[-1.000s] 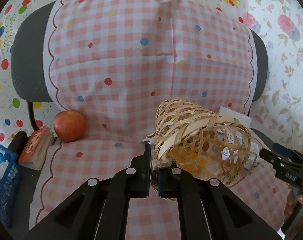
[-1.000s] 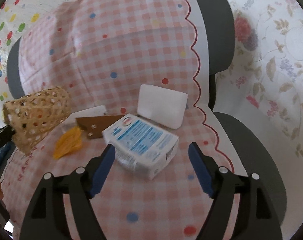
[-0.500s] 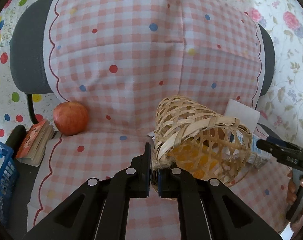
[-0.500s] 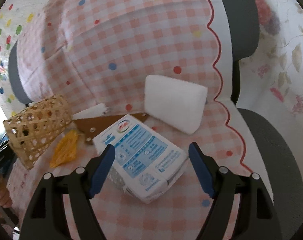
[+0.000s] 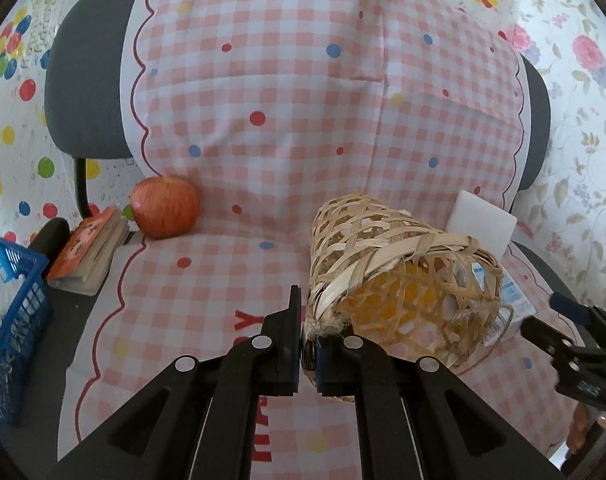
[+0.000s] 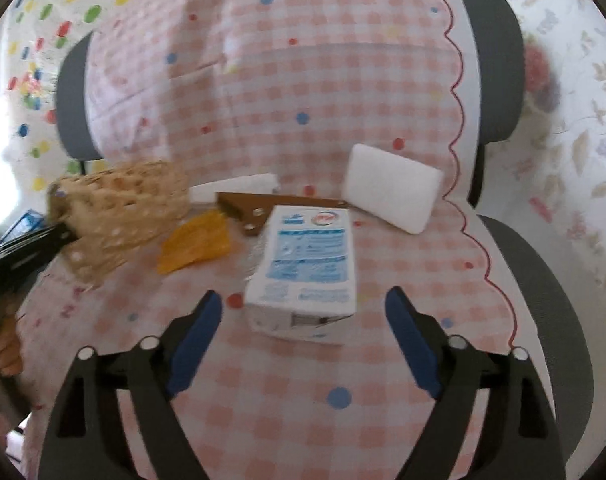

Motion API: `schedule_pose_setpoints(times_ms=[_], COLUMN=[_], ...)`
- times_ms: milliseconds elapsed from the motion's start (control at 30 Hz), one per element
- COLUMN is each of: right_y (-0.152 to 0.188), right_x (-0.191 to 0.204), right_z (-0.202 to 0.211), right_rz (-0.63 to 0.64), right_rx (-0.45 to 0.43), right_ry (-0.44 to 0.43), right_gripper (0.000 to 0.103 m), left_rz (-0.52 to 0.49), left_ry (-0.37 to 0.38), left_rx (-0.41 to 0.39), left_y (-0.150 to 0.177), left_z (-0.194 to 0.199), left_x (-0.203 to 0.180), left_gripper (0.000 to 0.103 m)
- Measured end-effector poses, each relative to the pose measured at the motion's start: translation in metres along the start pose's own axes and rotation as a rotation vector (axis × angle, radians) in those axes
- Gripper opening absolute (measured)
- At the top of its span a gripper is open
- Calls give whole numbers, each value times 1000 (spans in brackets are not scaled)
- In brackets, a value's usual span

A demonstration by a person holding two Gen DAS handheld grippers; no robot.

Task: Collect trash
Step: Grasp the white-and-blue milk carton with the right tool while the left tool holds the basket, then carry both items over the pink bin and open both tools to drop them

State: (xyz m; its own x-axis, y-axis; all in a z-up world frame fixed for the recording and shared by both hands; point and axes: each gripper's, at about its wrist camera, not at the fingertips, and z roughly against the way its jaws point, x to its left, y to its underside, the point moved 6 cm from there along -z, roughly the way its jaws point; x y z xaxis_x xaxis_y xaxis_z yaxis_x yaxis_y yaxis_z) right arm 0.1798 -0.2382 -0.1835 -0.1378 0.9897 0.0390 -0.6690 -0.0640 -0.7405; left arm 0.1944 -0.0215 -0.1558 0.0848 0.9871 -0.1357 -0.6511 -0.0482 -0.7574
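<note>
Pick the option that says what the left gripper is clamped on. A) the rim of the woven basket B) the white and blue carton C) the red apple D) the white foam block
A: the left gripper is shut on the rim of the woven basket, while the apple, carton and foam block lie free on the chair.

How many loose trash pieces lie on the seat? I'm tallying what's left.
4: the white-and-blue carton nearest, the orange wrapper beside the wicker basket, the brown card behind, a white wrapper farther back. The basket may hide more.
</note>
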Motion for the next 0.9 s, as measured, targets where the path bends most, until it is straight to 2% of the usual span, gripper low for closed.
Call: schedule_pose_setpoints(times_ms=[133, 200, 400, 567, 900], right_y=[0, 2, 2, -6, -7], right_x=[-1, 0, 2, 5, 13], right_z=[-17, -22, -24, 4, 97], right_rz=[-9, -14, -26, -33, -64], right_rx=[27, 51, 48, 3, -84], right_ry=[-2, -13, -12, 24, 27], right_gripper=[82, 73, 71, 68, 68], left_rz=[-5, -7, 0, -8, -6], left_ry=[4, 6, 9, 19, 128], left_rx=[7, 6, 9, -5, -101], left_y=[3, 4, 5, 3, -6], left_z=[0, 0, -1, 9, 83], left_x=[-1, -2, -2, -4, -20], left_gripper=[6, 6, 6, 6, 6])
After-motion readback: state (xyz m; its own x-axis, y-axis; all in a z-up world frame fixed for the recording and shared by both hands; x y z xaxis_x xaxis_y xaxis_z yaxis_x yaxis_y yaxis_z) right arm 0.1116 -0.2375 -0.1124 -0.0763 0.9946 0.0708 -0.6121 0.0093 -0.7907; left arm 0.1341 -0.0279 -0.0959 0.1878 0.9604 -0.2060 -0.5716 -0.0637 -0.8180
